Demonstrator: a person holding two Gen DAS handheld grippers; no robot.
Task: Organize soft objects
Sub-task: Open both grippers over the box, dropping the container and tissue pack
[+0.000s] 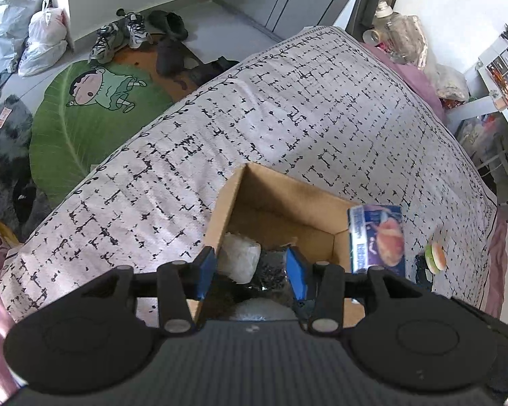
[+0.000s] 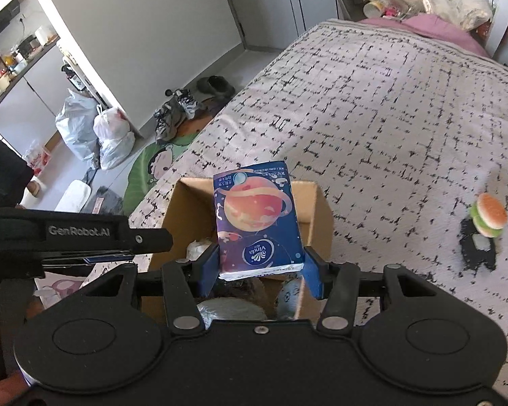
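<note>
Where bedspread (image 1: 288,108) lies (patterned): box (image 1: 288,203)

A box (image 2: 321,216) sits on the bed (image 2: 389,108), with a burger toy (image 2: 489,215) well apart to its right. A tissue pack (image 2: 259,220) hangs over the box. Shoes (image 1: 118,39) lie on the floor beyond the bed.

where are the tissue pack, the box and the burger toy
tissue pack (image 2: 259,220) right wrist view, on its planet print
box (image 1: 288,203) left wrist view, on its inner far wall
burger toy (image 2: 489,218) right wrist view, on its bun
</note>
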